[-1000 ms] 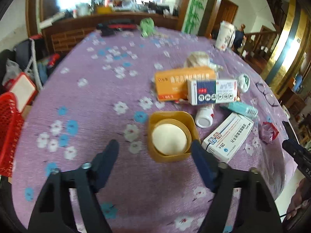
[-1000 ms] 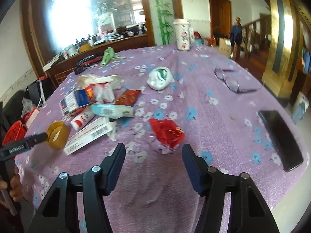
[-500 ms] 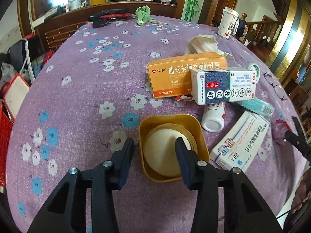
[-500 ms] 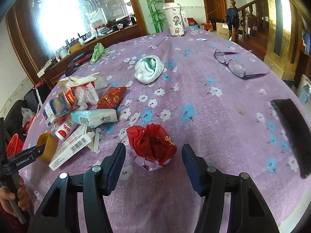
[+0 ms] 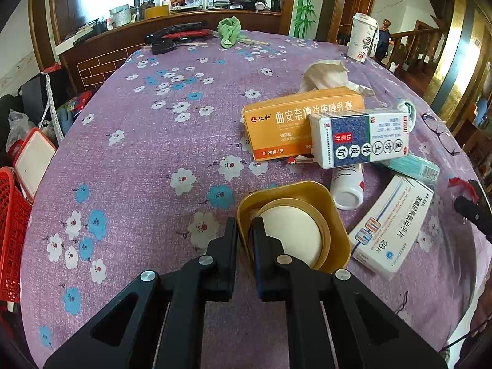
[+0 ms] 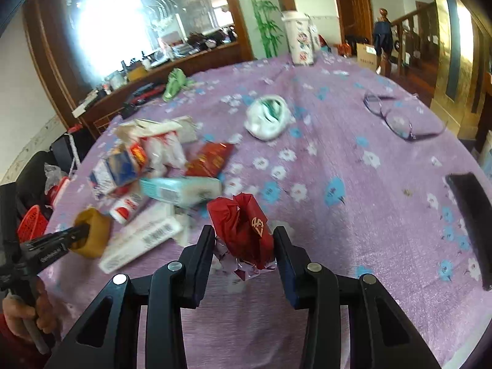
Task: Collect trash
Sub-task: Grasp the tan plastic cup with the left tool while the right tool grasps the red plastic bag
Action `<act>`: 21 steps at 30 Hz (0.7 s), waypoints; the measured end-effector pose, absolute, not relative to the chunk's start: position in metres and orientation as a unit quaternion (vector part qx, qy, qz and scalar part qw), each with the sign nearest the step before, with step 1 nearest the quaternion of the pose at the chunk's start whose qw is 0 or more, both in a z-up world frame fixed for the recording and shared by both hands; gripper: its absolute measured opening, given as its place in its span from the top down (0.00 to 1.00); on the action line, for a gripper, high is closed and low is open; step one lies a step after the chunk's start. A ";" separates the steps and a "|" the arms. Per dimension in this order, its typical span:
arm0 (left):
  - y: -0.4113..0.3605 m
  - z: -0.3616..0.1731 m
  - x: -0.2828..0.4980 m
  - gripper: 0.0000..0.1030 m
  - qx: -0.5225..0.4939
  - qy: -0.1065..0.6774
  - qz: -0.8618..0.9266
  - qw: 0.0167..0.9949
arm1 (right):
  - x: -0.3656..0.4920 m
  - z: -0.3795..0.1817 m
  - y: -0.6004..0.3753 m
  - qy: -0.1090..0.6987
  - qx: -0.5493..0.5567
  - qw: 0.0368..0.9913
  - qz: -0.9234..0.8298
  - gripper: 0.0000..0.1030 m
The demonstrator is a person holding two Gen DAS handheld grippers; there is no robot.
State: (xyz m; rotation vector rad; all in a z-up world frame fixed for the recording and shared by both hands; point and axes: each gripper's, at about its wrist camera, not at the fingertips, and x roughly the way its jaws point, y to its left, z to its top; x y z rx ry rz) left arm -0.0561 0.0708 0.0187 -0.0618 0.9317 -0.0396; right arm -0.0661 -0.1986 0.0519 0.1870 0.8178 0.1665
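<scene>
My left gripper [image 5: 245, 233] is shut on the near rim of a yellow plastic cup [image 5: 310, 206] with a white disc inside, on the purple flowered tablecloth; the right wrist view shows the same grip on the cup [image 6: 95, 230]. My right gripper [image 6: 243, 240] has its fingers on both sides of a crumpled red wrapper [image 6: 243, 227], touching or nearly touching it. Medicine boxes lie near the cup: orange [image 5: 286, 123], blue and white [image 5: 359, 141], and a long white one [image 5: 393, 224]. A white bottle [image 5: 347, 184] lies beside them.
A teal box [image 6: 181, 189], a red packet [image 6: 212, 160], crumpled white bags [image 6: 267, 117], glasses [image 6: 396, 117] and a black phone [image 6: 473, 215] lie on the table. A paper cup [image 6: 299, 40] stands at the far edge. A red basket [image 5: 12, 233] stands off the left edge.
My left gripper moved forward and shut on the yellow cup's rim. My right gripper moved forward until the red wrapper sat between its fingers, and they narrowed around it.
</scene>
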 end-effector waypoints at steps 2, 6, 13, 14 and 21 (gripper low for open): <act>0.072 0.023 -0.061 0.91 -0.034 0.443 -0.023 0.895 | -0.067 0.062 -0.192 0.390 0.088 0.912 0.091 0.59; 0.075 0.033 -0.067 0.91 -0.039 0.431 -0.028 0.901 | -0.073 0.098 -0.173 0.357 0.074 0.924 0.116 0.59; 0.075 0.047 -0.078 0.91 -0.039 0.414 -0.032 0.909 | -0.080 0.126 -0.145 0.327 0.062 0.931 0.150 0.59; 0.075 0.048 -0.079 0.91 -0.039 0.412 -0.032 0.910 | -0.081 0.125 -0.143 0.328 0.062 0.930 0.153 0.59; 0.075 0.051 -0.086 0.91 -0.041 0.409 -0.035 0.911 | -0.085 0.118 -0.139 0.341 0.059 0.925 0.159 0.59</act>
